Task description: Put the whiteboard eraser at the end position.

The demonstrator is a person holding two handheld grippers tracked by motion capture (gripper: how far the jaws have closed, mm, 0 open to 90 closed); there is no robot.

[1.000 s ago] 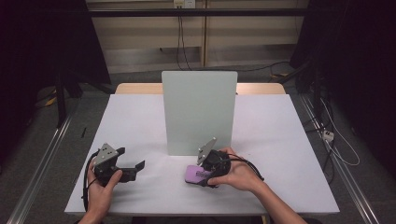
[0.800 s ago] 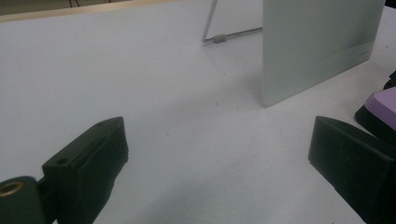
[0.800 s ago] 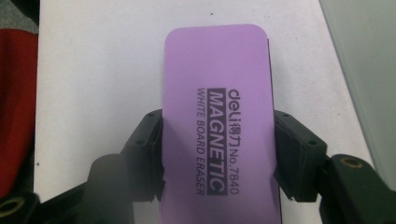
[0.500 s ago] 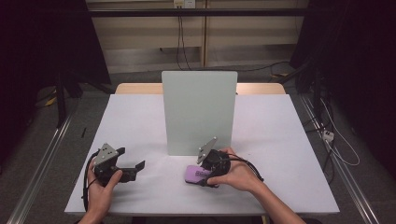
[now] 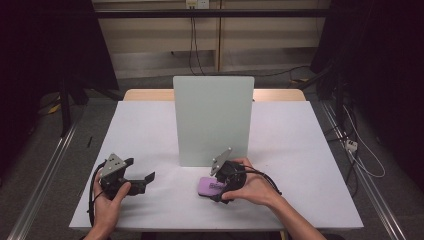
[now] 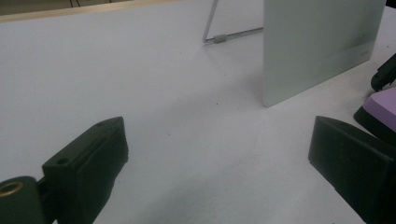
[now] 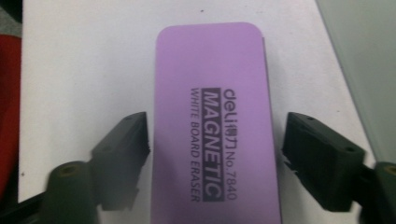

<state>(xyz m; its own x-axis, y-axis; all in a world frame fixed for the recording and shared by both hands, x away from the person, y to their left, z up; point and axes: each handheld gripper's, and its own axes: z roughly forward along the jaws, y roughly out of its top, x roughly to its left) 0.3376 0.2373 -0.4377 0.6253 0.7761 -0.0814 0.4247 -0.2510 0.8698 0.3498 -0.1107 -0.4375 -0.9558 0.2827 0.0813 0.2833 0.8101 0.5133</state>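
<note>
A purple whiteboard eraser (image 5: 206,186) (image 7: 210,79) lies flat on the white table (image 5: 300,150), printed side up. My right gripper (image 5: 216,189) (image 7: 217,135) points down over it. Its jaws have just been opening and now stand on either side of the eraser's long edges, with a thin gap at the right jaw. My left gripper (image 5: 145,182) (image 6: 215,140) rests at the front left of the table, jaws wide open with bare table between them. In the left gripper view a corner of the eraser (image 6: 380,105) shows at the right edge.
A pale upright whiteboard panel (image 5: 212,120) (image 6: 317,42) stands mid-table just behind the right gripper, propped by a wire stand (image 6: 219,37). Its edge (image 7: 364,56) runs close beside the eraser. Dark curtains and cables lie beyond the table.
</note>
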